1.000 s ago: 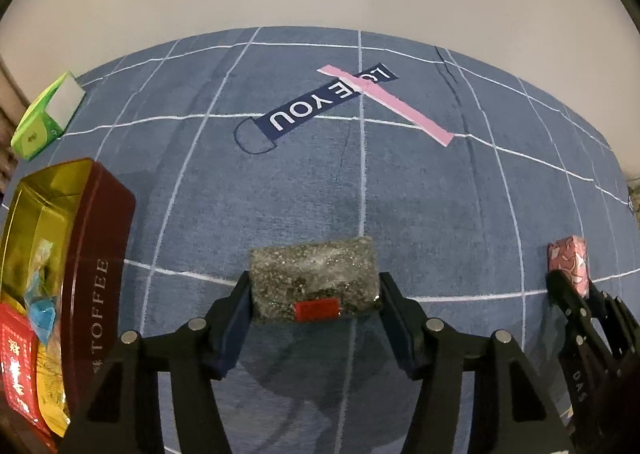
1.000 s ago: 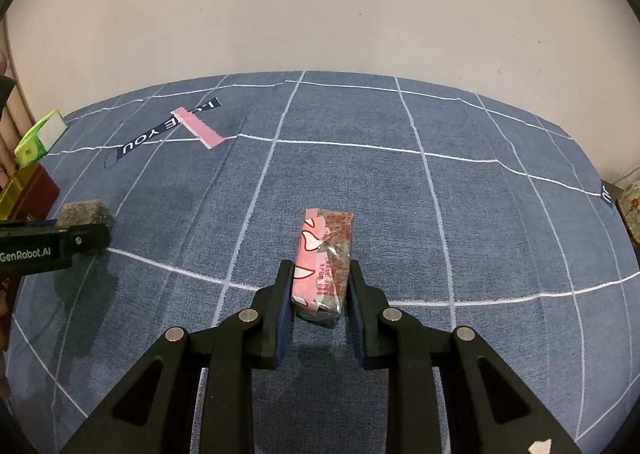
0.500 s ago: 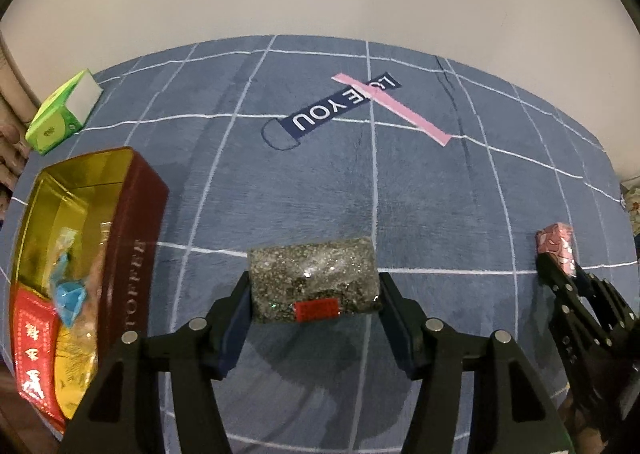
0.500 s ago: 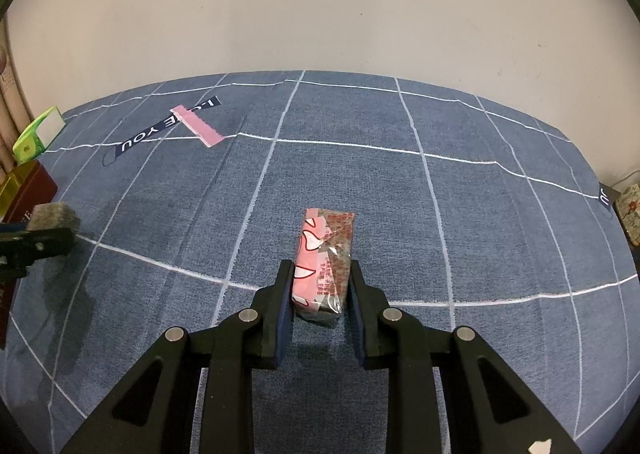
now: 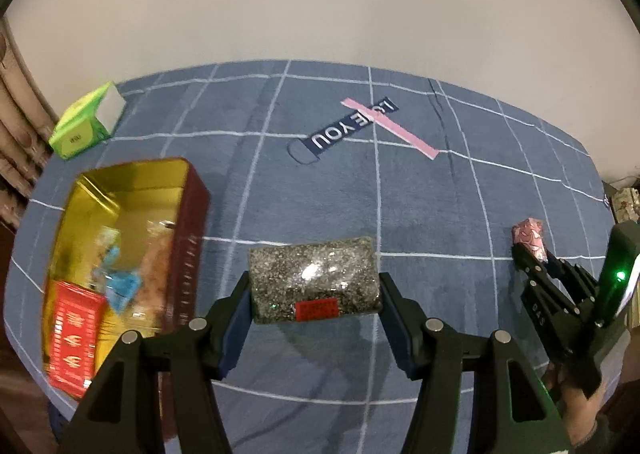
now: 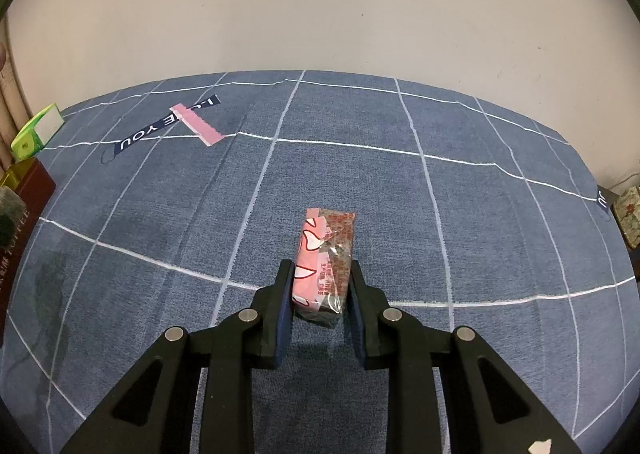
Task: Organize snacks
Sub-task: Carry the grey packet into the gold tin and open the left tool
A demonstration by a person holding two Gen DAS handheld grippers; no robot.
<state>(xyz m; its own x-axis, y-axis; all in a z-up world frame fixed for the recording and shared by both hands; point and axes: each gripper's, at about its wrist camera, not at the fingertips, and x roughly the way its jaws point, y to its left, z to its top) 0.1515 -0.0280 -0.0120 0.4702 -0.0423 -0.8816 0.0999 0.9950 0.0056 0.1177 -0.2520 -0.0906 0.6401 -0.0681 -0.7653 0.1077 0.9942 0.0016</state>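
Observation:
My left gripper point(image 5: 314, 290) is shut on a clear packet of dark speckled snack with a red label point(image 5: 314, 280), held above the blue checked cloth. Left of it stands an open red toffee tin point(image 5: 188, 238) with a gold inside, holding several wrapped snacks. My right gripper point(image 6: 322, 286) is shut on a pink and clear snack packet point(image 6: 326, 250) that rests low over the cloth. From the left wrist view the right gripper point(image 5: 528, 250) and its pink packet point(image 5: 530, 234) show at the far right, with a hand behind.
A green and white box point(image 5: 86, 125) lies at the cloth's back left corner. A dark "LOVE YOU" label crossed by a pink strip point(image 5: 360, 125) lies on the cloth farther back. A patterned box point(image 6: 628, 213) sits beyond the right edge. A pale wall closes the back.
The left gripper has risen and shifted toward the tin with the speckled packet; more of the tin's inside now shows. The right gripper and pink packet have stayed put.

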